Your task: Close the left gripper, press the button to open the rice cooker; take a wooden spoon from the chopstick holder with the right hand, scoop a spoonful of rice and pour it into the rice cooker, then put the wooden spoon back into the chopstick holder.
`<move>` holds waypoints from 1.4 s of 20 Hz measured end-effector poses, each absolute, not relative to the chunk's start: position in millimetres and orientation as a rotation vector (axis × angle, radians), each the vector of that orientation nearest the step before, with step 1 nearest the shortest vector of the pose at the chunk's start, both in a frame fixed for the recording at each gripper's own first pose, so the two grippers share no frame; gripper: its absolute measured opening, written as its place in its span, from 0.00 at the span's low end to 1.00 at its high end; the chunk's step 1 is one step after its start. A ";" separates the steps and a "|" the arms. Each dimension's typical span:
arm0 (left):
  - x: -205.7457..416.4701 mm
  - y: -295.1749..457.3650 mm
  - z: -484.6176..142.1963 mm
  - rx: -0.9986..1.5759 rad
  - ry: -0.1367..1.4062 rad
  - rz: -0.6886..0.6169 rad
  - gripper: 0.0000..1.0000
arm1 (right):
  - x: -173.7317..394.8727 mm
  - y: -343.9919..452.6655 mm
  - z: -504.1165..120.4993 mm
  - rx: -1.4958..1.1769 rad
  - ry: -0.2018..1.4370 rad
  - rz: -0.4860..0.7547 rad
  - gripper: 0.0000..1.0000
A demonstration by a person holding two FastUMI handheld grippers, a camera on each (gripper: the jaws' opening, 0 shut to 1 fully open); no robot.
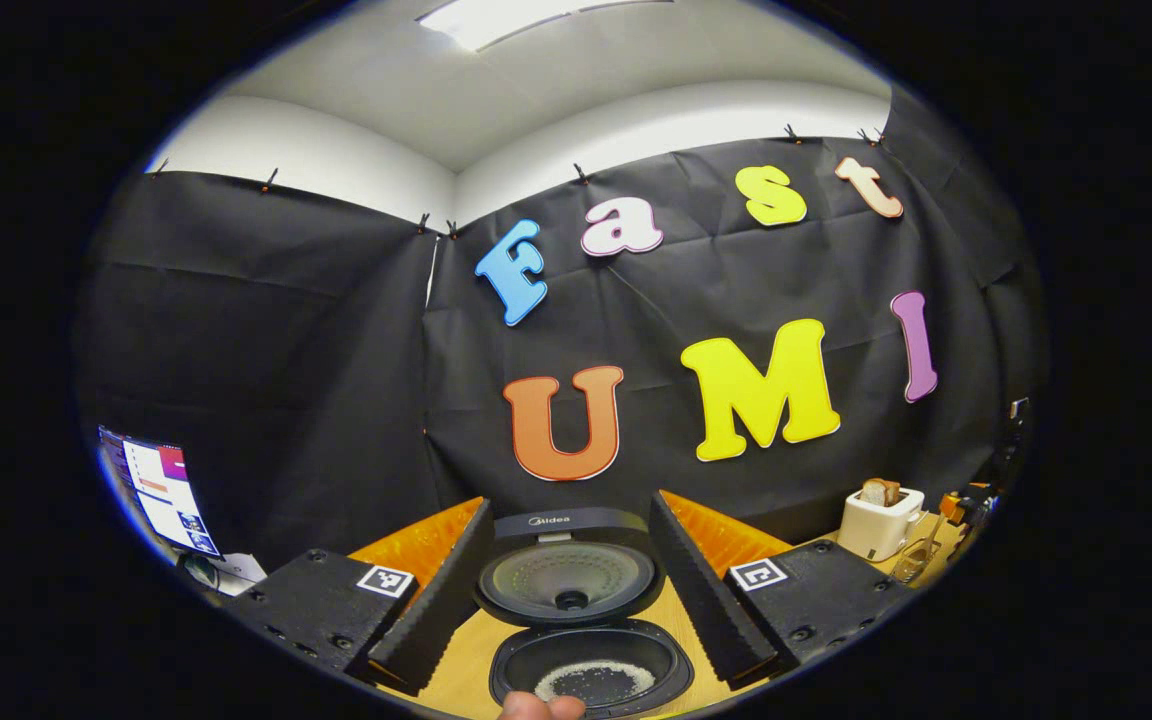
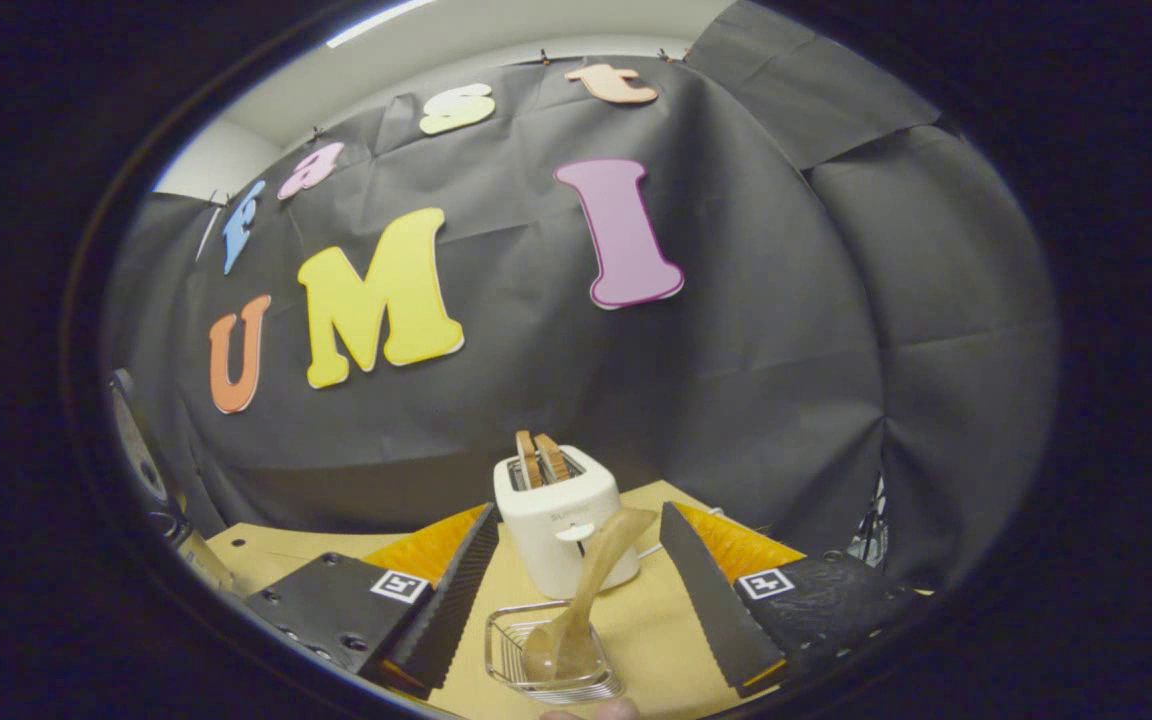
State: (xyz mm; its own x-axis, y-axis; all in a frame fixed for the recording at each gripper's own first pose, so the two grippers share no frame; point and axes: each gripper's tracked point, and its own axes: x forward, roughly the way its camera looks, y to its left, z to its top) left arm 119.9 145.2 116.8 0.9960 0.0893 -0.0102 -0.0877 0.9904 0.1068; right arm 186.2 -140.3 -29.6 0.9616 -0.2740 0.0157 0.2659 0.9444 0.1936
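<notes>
Wooden spoon (image 2: 581, 590): leaning in the wire holder (image 2: 546, 650), between spread, empty right gripper (image 2: 576, 600) fingers.
Rice cooker (image 1: 576, 610): lid up, between spread left gripper (image 1: 576, 600) fingers.

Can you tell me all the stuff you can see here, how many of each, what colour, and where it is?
rice cooker: 1, black, on the table ahead of the left gripper, lid up
rice: a small heap, white, in the bottom of the cooker's pot
toaster: 1, white, on the table ahead of the right gripper
toast: 2 slices, brown, standing in the toaster's slots
chopstick holder: 1, clear wire basket, in front of the toaster
wooden spoon: 1, light brown, leaning in the holder
table: 1, light wood
screen: 1, lit, far left
left gripper: 1, open, framing the cooker
right gripper: 1, open, either side of the holder
</notes>
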 end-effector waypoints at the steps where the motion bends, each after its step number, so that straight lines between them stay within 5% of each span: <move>1: 129.3 150.4 119.7 0.100 0.029 0.098 0.98 | 177.3 -144.4 -18.3 0.179 -0.078 -0.285 0.95; 11: 221.2 184.3 100.9 0.083 0.338 0.152 0.99 | 64.8 -136.7 33.6 0.031 -0.303 -0.221 0.91; 13: 229.6 192.2 90.5 0.102 0.400 0.180 0.99 | 41.6 -133.5 19.6 0.044 -0.286 -0.200 1.00; 19: 249.3 197.8 66.2 -0.012 0.531 0.217 0.99 | -13.3 -130.7 -25.3 0.196 -0.213 -0.152 0.90; 28: 237.2 185.9 35.0 -0.073 0.616 0.200 0.99 | -28.0 -121.2 -44.8 0.188 -0.155 -0.157 0.95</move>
State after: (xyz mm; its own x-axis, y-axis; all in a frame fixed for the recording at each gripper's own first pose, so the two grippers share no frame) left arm 237.2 185.9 35.0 0.7976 0.1640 -0.5805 -0.2074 0.9782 -0.0085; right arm -28.0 -121.2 -44.8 0.9759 -0.1688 0.1381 0.1400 0.9704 0.1970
